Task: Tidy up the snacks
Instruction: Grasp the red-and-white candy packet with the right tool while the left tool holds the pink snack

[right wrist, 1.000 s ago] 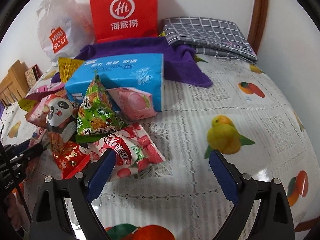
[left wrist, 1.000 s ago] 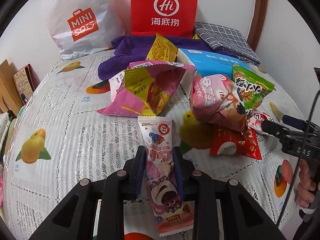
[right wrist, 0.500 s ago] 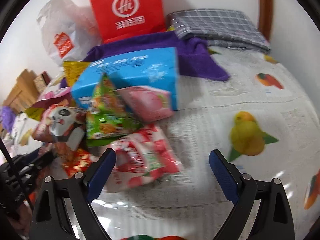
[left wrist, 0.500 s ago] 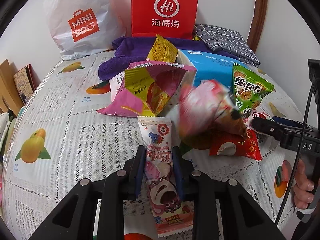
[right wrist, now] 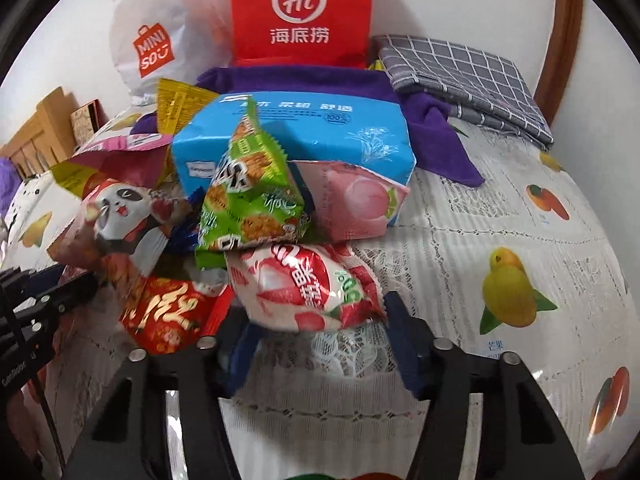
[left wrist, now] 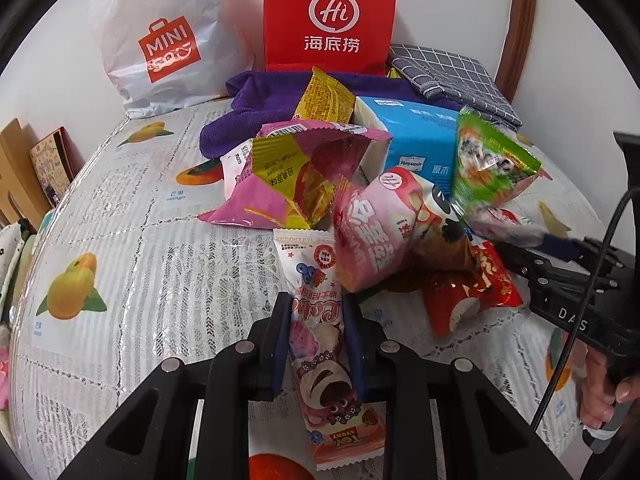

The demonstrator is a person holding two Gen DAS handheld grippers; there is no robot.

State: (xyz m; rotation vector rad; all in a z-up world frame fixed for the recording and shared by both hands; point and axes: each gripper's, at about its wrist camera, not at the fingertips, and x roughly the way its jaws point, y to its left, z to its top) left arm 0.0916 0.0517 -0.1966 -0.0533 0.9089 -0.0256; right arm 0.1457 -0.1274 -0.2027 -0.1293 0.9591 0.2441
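1. The left gripper [left wrist: 316, 354] has its jaws clamped on the long pink-and-white snack bar wrapper with the cartoon strawberry bear [left wrist: 320, 344]. It's pinched around the middle, with the printed tail end sticking out toward the camera and the top pointing at the pile.
2. The right gripper [right wrist: 320, 344] has its jaws closing on the puffy red-and-white strawberry candy bag [right wrist: 304, 288]. The bag sits between them at the near edge of the heap, but I don't think the pads are really biting yet.
3. Everything sits on the tabletop [left wrist: 132, 280] with a lacy fruit-print cover. The heap is mid-tabletop in front of the blue tissue pack [right wrist: 296, 140], and a green crinkly triangle snack bag [right wrist: 248, 188] leans on top of the strawberry one.
4. Handling guess: this stuff is light, air-filled and slippery foil. Squeeze the fat middle and it'll squish or pop out, and the contents probably crush easily.
5. I'd grab a crimped seam end or a flatter edge instead, and lift slowly so the green bag doesn't tumble.
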